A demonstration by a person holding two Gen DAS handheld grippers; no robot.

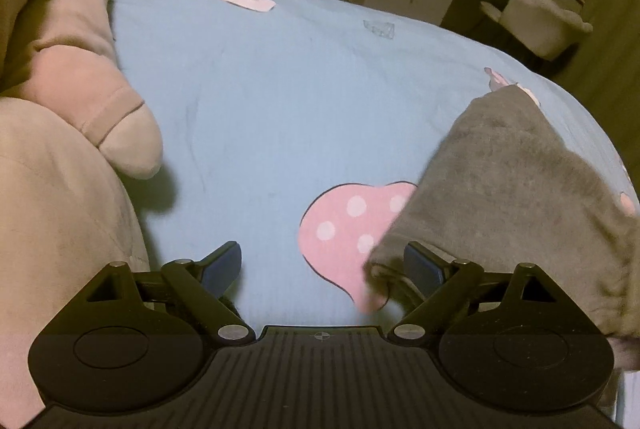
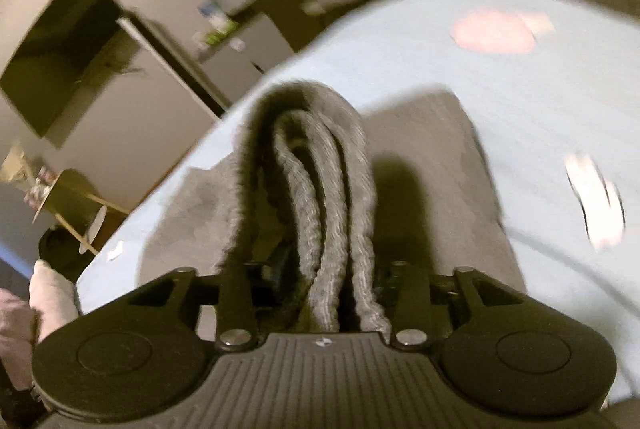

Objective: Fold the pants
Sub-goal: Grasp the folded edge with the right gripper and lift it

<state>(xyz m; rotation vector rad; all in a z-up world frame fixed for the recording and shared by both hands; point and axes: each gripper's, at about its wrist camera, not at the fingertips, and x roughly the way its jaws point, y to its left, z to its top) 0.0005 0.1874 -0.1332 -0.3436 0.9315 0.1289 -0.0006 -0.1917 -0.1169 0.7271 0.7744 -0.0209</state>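
Grey pants (image 2: 320, 213) are lying bunched between the loosened right tool (image 2: 316, 289), left tool (image 1: 320, 265) released, empty; layers should be squared on the bed (image 1: 248, 89) before letting go

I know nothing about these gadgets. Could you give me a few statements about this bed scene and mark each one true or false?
1. The bedsheet is light blue with pink pictures on it. True.
2. The left tool is clamped on the pants. False: its fingers stand wide apart and only the sheet shows between them. The pants lie off to one side, with their edge at one finger.
3. Folds of the pants lie between the fingers of the right tool. True.
4. The pants are bright red. False: they are grey.
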